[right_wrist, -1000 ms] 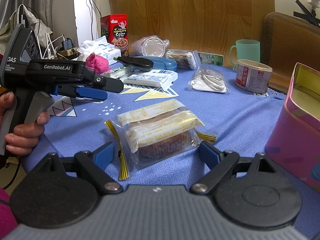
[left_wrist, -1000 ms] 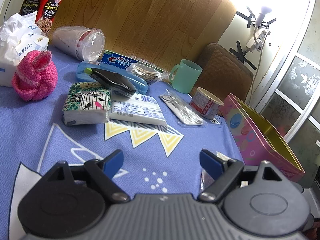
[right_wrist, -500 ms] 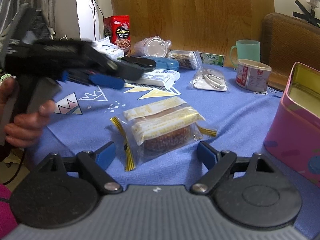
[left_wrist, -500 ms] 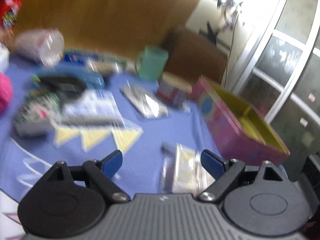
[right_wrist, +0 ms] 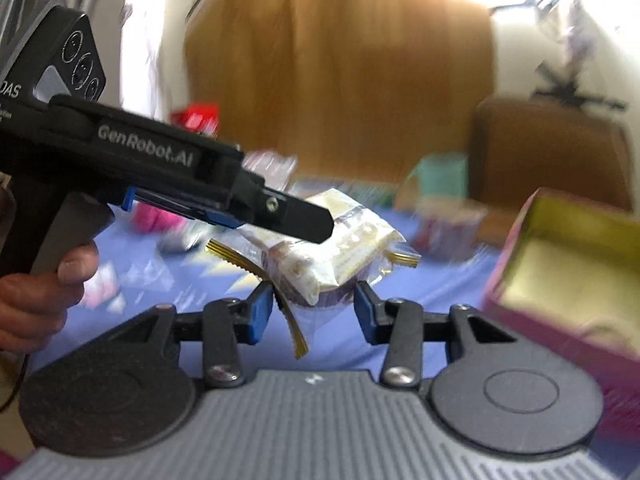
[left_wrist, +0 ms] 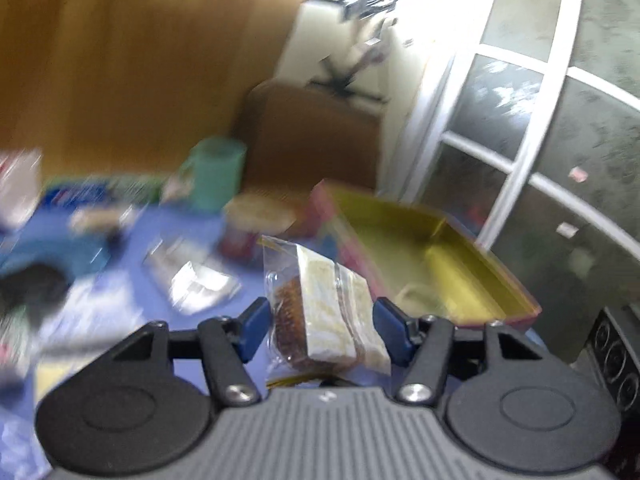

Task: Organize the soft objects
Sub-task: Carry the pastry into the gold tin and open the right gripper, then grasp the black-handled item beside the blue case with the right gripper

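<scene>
Wrapped pastry, pinched between both grippers

The cake pack, a clear wrapper with gold crimped ends, sits between the blue pads of the right hand-held gripper, whose jaws have just been closing; both pads meet its lower edge. The left hand-held gripper, held by a hand, reaches from left of the pack over its top. The pink tin stands open, right of the pack, on the blue desk.
</scene>
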Demonstrator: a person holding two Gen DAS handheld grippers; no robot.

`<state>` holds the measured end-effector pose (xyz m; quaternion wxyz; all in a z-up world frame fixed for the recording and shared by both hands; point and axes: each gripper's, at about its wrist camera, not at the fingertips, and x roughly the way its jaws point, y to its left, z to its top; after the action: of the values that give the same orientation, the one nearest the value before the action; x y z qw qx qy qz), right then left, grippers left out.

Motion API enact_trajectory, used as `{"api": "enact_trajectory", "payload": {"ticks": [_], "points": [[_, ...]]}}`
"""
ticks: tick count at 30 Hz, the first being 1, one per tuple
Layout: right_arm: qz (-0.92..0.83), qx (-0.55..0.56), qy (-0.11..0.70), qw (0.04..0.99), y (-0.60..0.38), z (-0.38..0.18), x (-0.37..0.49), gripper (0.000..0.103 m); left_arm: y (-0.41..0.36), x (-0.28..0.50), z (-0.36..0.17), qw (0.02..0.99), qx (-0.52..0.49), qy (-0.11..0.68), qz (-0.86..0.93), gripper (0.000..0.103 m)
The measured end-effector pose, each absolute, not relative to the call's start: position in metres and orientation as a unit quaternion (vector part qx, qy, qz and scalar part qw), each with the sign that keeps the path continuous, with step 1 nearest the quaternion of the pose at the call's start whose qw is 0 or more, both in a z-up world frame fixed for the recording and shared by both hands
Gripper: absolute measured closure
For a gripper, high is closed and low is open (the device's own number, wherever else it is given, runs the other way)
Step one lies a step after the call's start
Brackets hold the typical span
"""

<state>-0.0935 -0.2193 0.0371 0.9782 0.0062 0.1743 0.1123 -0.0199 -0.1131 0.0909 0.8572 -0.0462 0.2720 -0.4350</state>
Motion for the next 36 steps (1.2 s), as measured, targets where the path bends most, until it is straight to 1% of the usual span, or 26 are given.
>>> {"api": "enact_trajectory", "payload": {"ticks": [2, 5, 6, 9, 11, 13, 17, 19, 24, 28, 32, 36], "points": [[0.084, 0.003, 0.150, 0.985, -0.236, 0.049, -0.098, 0.056, -0.135, -0.016, 0.103, 0.852, -0.037, 0.259, -0.454, 0.046], [0.039, -0.003, 0.137, 0.990, -0.266, 0.059, -0.102, 0.056, -0.177, -0.012, 0.107, 0.842, -0.015, 0.245, -0.480, 0.046], [0.021, -0.003, 0.139, 0.990, -0.277, 0.061, -0.102, 0.056, -0.195, -0.009, 0.107, 0.839, -0.008, 0.243, -0.487, 0.046], [-0.021, -0.002, 0.147, 0.989, -0.305, 0.059, -0.100, 0.055, -0.238, -0.006, 0.099, 0.840, 0.019, 0.230, -0.491, 0.040], [-0.068, -0.015, 0.154, 0.986, -0.317, 0.051, -0.090, 0.053, -0.259, -0.005, 0.091, 0.843, 0.041, 0.237, -0.481, 0.040], [-0.122, -0.031, 0.168, 0.978, -0.327, 0.041, -0.077, 0.053, -0.262, -0.006, 0.084, 0.851, 0.048, 0.246, -0.462, 0.040], [-0.132, 0.017, 0.163, 0.978, -0.344, 0.035, -0.079, 0.053, -0.227, -0.019, 0.079, 0.857, 0.035, 0.241, -0.454, 0.040], [-0.125, 0.035, 0.154, 0.979, -0.345, 0.037, -0.085, 0.054, -0.199, -0.030, 0.077, 0.861, 0.028, 0.238, -0.449, 0.038], [-0.070, 0.064, 0.141, 0.985, -0.327, 0.047, -0.089, 0.054, -0.114, -0.035, 0.048, 0.885, 0.025, 0.267, -0.379, 0.036], [0.006, 0.056, 0.147, 0.988, -0.287, 0.054, -0.078, 0.054, -0.043, -0.027, 0.027, 0.907, -0.006, 0.294, -0.300, 0.036], [0.082, 0.045, 0.180, 0.979, -0.245, 0.052, -0.051, 0.054, 0.013, -0.014, 0.017, 0.932, -0.041, 0.290, -0.216, 0.036], [0.154, 0.031, 0.206, 0.966, -0.200, 0.051, -0.012, 0.053, 0.050, 0.006, 0.008, 0.941, -0.091, 0.283, -0.160, 0.036]]}}
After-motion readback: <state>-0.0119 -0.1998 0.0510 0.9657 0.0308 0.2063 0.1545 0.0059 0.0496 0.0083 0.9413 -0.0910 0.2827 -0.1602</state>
